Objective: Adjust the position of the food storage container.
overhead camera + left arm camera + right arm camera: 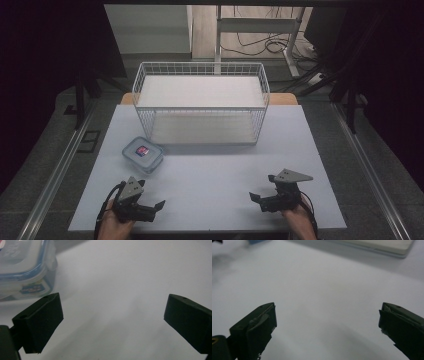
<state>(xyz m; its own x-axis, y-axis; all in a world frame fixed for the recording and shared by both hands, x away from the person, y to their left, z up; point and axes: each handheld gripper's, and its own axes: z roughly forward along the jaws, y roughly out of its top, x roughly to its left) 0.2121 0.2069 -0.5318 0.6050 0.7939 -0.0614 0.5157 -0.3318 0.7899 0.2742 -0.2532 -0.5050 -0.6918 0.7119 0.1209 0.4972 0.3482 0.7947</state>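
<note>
A small clear plastic container point(143, 154) with a blue-edged lid and a red label lies on the white table point(215, 170), left of centre. My left gripper point(154, 209) rests near the table's front left edge, below the container, with its jaws wide apart and nothing between them. In the left gripper view the container point(22, 265) sits at the upper left, just beyond the left jaw, and the left gripper point(113, 307) is open. My right gripper point(256, 201) lies at the front right, also open and empty point(327, 312).
A white wire basket point(200, 64) stands at the back middle of the table, its base edge point(382, 246) showing in the right gripper view. Bare tabletop lies between the two grippers. Dark floor, metal rails and cables surround the table.
</note>
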